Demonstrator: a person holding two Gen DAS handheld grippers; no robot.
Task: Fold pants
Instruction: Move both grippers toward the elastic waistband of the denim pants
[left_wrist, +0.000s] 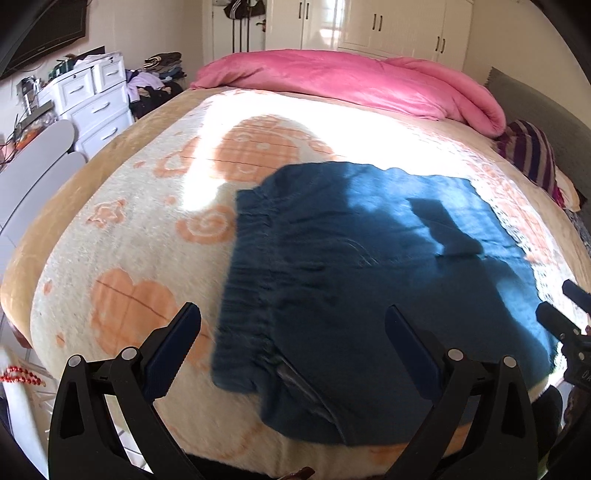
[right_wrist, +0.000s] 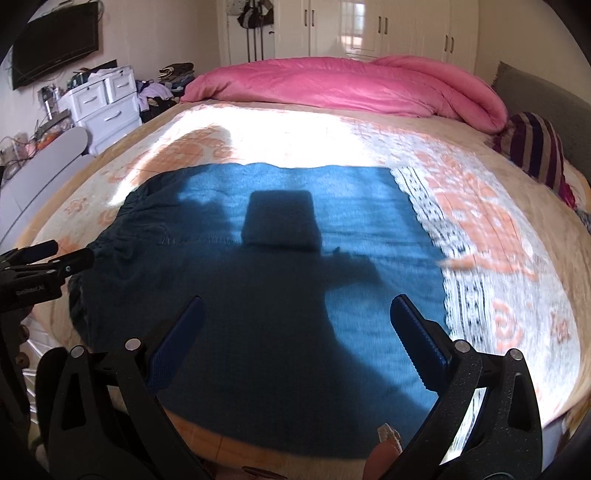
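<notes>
Dark teal pants (left_wrist: 369, 280) lie flat in a folded rectangle on the bed, with the gathered elastic waistband (left_wrist: 247, 295) at the left end. In the right wrist view the pants (right_wrist: 295, 258) fill the middle, part in shadow. My left gripper (left_wrist: 291, 317) is open and empty, above the waistband end at the near edge. My right gripper (right_wrist: 295, 306) is open and empty, above the near right part of the pants. Each gripper shows in the other's view: the right one (left_wrist: 565, 306) at the far right, the left one (right_wrist: 55, 254) at the far left.
The bed blanket (left_wrist: 140, 236) is cream with orange patterns. A pink duvet (left_wrist: 351, 81) lies bunched at the far end. A striped pillow (left_wrist: 532, 155) lies at the right by the grey headboard. White drawers (left_wrist: 96, 99) and clutter stand at the left.
</notes>
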